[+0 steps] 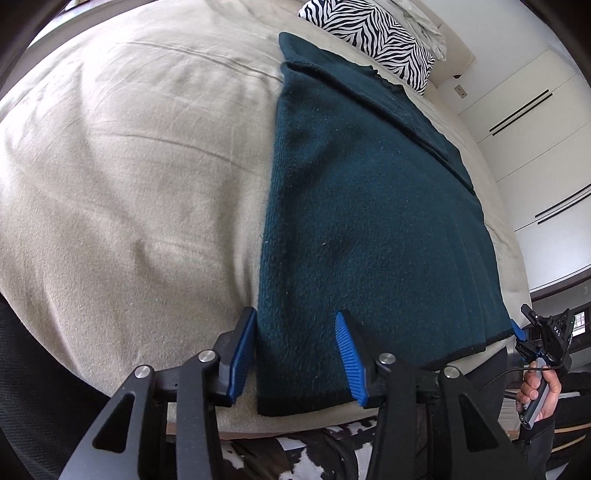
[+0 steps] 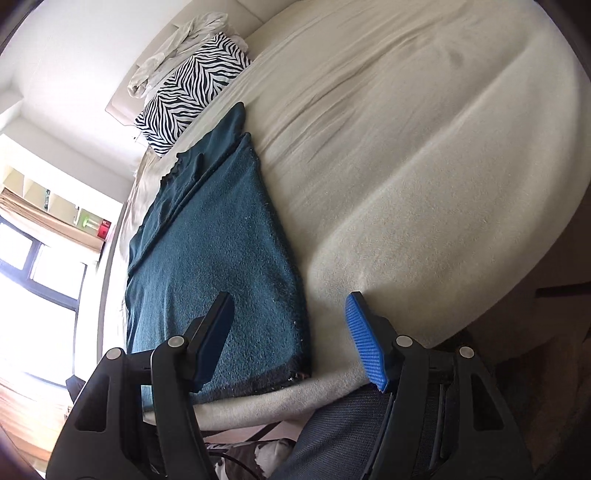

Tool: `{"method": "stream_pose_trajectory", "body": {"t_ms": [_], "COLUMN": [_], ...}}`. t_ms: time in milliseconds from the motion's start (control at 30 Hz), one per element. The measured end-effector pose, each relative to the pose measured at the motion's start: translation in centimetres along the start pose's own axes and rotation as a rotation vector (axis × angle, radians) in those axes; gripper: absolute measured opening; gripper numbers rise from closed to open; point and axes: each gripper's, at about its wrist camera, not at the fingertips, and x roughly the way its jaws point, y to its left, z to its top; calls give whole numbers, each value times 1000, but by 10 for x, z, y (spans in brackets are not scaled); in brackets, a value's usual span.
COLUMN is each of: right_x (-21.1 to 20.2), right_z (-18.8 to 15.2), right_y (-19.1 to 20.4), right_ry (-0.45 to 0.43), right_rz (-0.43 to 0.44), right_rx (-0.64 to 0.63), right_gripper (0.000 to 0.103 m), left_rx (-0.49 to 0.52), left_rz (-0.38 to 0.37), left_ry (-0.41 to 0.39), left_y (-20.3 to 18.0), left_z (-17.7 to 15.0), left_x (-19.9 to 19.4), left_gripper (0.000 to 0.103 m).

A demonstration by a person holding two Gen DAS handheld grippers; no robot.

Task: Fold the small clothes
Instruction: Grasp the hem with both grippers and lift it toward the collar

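Along the near edge of the bed [image 1: 110, 177], a dark teal knitted garment [image 1: 362, 206] lies flat on the cream cover, running from the hem at six o'clock up toward the zebra-print pillow [image 1: 373, 33] at one o'clock; its sides look already turned in, since a layered flap and a doubled edge show along the upper right part in the left wrist view, so it reads as a long narrow strip; what seems left is the lengthwise fold, hem up toward the collar end, and perhaps a second halving after that.

The left gripper [image 1: 295, 358] stands spread over the hem's left corner, one blue pad just off the cloth on the cover and the other over the knit; nothing is pinched between them yet.

The right gripper [image 2: 295, 339] is likewise spread, straddling the garment's right border near the hem [image 2: 258, 384], its dark pad over the teal cloth and its blue pad over bare cover; it grips nothing.

By my reading both hands are lined up at the hem corners, poised to close and carry that edge toward twelve o'clock; a rumpled white cloth [image 2: 177, 48] lies beyond the pillow.
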Motion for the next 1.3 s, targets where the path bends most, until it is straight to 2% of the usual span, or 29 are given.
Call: {"method": "stream_pose_trajectory", "body": {"t_ms": [67,167,200,333,467,500,533,700,867,1067,1300], "right_x": [0,6,9,24,37,37,37,26,12,13,39], "right_z": [-1,0,0,-5,-7,-8,-9,-6,11,44,113], "right_y": [-1,4,6,13,13,14,15,27,51,96,137], "right_ry": [11,37,50,129,162,163,162,129,82,39,-35], "right_rz": [2,-5,1,31,25,20,15,29,116,215,264], "right_rx": [1,-11,-11,-15,-12,-13,-19,-43,-43,-77,-71], "right_gripper": [62,60,55,41,19,11,9,6,6,6,6], "left_rx": [8,35,40,38,24,22,16,-62,-155,-248,-274], "left_rz": [9,26,29,28,3,-4,-15,-140,-299,-439,-468], "left_ry": [7,21,28,54,48,45,42,11,-67,-147,-213], "left_y": [-4,-12,-13,-10,-7,-7,-5,4,11,12,3], "left_z": [0,1,0,-4,-8,-9,-9,0,21,58,130], "left_x": [1,4,4,8,6,4,1,-20,-49,-65,-61], "left_gripper": [51,49,48,13,8,8,7,7,7,7,7]}}
